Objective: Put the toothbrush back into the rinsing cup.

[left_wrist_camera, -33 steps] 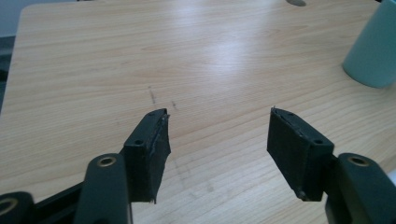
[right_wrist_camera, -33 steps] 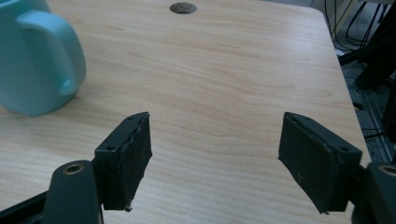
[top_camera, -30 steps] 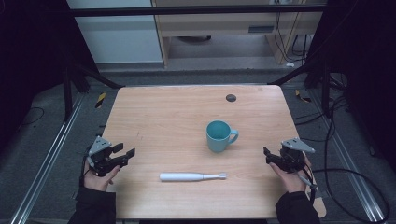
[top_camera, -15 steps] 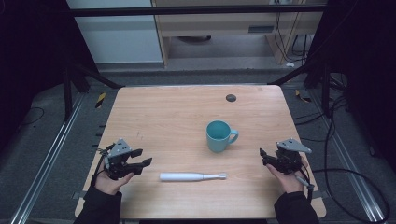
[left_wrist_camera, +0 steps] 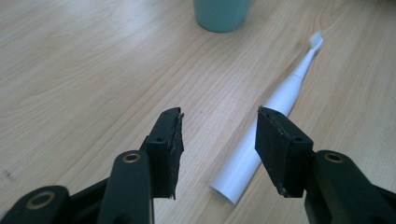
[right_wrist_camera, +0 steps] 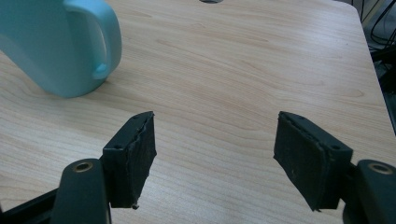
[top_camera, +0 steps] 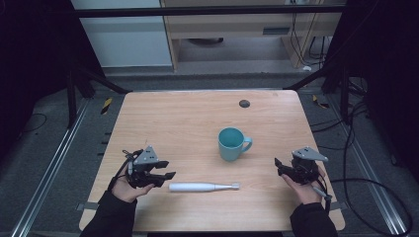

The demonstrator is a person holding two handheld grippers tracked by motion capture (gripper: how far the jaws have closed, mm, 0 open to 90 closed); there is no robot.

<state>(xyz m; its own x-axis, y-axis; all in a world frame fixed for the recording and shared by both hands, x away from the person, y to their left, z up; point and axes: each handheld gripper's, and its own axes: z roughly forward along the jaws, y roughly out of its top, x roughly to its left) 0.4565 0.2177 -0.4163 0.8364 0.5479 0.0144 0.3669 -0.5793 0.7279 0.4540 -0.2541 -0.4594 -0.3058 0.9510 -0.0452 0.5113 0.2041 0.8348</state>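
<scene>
White toothbrush (top_camera: 203,186) lies on the counter (top_camera: 188,128). Left tongs (left_wrist_camera: 219,140), apart and narrowing, nothing between them yet: straddle its handle squarely. Right tongs (right_wrist_camera: 215,149) gape empty

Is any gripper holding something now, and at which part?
Nothing is held. The left gripper, jaws just closing, nears the toothbrush handle end; the right gripper is open.

Cut-offs and unreadable details

Left gripper view: mug (left_wrist_camera: 221,14) cropped by the top edge, rim unseen. Right gripper view: mug (right_wrist_camera: 56,44) cropped at top and left. High view: small dark spot (top_camera: 244,103) on the table (top_camera: 188,123) too small to identify.
</scene>
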